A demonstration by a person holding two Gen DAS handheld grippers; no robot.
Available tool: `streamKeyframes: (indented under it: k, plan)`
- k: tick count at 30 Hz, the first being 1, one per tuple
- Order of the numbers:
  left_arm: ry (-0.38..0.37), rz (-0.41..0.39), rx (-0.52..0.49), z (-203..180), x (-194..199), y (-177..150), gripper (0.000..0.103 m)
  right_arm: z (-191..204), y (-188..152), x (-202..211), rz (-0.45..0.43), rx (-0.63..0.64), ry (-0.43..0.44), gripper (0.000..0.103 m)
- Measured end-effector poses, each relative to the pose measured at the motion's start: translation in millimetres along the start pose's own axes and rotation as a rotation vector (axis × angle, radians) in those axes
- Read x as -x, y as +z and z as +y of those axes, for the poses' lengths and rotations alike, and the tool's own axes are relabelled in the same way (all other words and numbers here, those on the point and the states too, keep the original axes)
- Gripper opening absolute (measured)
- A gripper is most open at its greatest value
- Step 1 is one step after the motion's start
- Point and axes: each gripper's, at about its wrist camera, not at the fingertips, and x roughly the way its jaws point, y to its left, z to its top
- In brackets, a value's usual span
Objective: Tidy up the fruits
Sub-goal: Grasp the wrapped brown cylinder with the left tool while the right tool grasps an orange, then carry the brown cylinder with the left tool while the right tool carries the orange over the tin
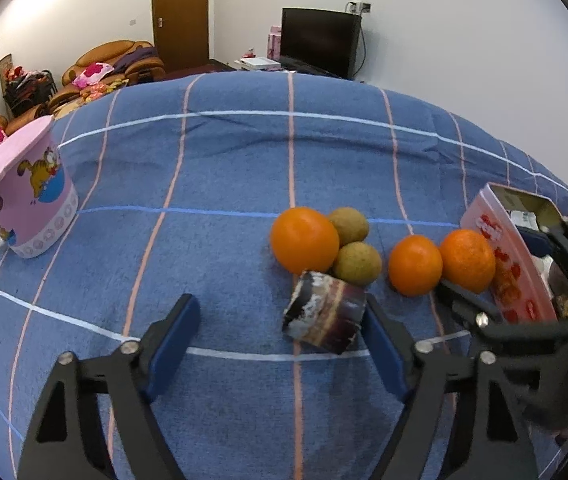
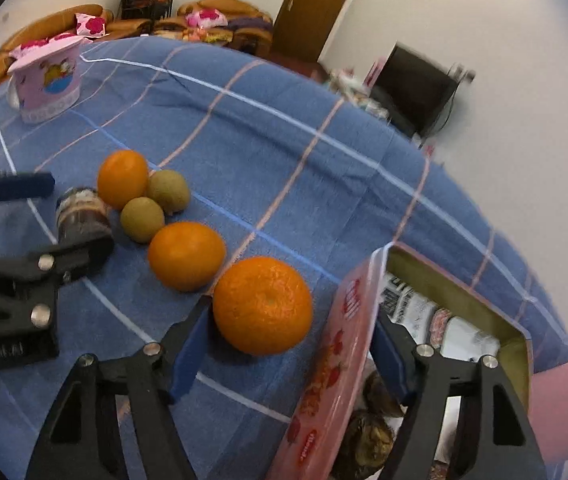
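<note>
Oranges lined the blue worktop (image 2: 323,160), and the nearest orange (image 2: 263,305) sat just ahead between the right gripper's (image 2: 289,356) wide-open, empty jaws, beside the pink tin (image 2: 335,344), while the left gripper (image 1: 280,344), likewise open and empty, flanked a dark jar (image 1: 323,314).

Three oranges (image 1: 304,239) (image 1: 415,265) (image 1: 467,260) sit on the blue checked cloth (image 1: 224,168). Two kiwis (image 1: 348,224) (image 1: 356,263) lie beside them. There is one small dark jar (image 1: 323,312), one pink mug (image 1: 28,200) near the left edge, and one open tin box (image 2: 363,344) at the right edge.
</note>
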Motion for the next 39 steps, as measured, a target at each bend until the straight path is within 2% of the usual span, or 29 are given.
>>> streamKeyframes:
  k: [1, 2, 5, 7, 9, 13, 16, 20, 25, 28, 32, 36, 39]
  plan:
    - [-0.006, -0.002, -0.009, -2, 1, 0, 0.070, -5, 3, -3, 0.025, -0.016, 0.029, 0.074]
    - [-0.021, 0.003, -0.020, -4, 1, 0, 0.058, -9, 6, -5, 0.044, -0.031, 0.052, 0.073]
    - [-0.012, 0.002, -0.025, -5, 2, -1, 0.048, -18, 7, -8, 0.080, -0.071, 0.097, 0.067]
    - [-0.009, -0.001, -0.017, -3, 3, -2, 0.041, -18, 6, -5, 0.078, -0.066, 0.084, 0.054]
    - [-0.011, -0.006, -0.004, -1, 4, -1, 0.033, -17, 4, -1, 0.074, -0.049, 0.063, 0.052]
    - [0.024, -0.024, 0.048, 11, 7, 1, 0.033, -18, -1, 7, 0.036, -0.098, 0.073, 0.051]
    - [0.018, -0.028, 0.096, 22, 7, 1, 0.033, -28, -10, 14, -0.023, -0.171, 0.127, 0.051]
    - [0.038, -0.045, 0.091, 20, 8, 0, 0.033, -46, -25, 26, -0.117, -0.295, 0.238, 0.050]
    - [0.048, -0.102, 0.065, 12, 17, -1, 0.033, -42, -40, 37, -0.227, -0.385, 0.280, 0.050]
    - [0.045, -0.123, 0.065, 13, 21, -1, 0.033, -44, -37, 36, -0.257, -0.424, 0.303, 0.049]
    - [0.040, -0.100, 0.084, 20, 18, -2, 0.033, -48, -36, 31, -0.262, -0.447, 0.335, 0.048]
    - [0.034, -0.093, 0.103, 21, 15, 1, 0.033, -47, -37, 30, -0.257, -0.414, 0.315, 0.048]
    - [0.034, -0.091, 0.101, 21, 15, 1, 0.033, -44, -34, 29, -0.247, -0.378, 0.335, 0.050]
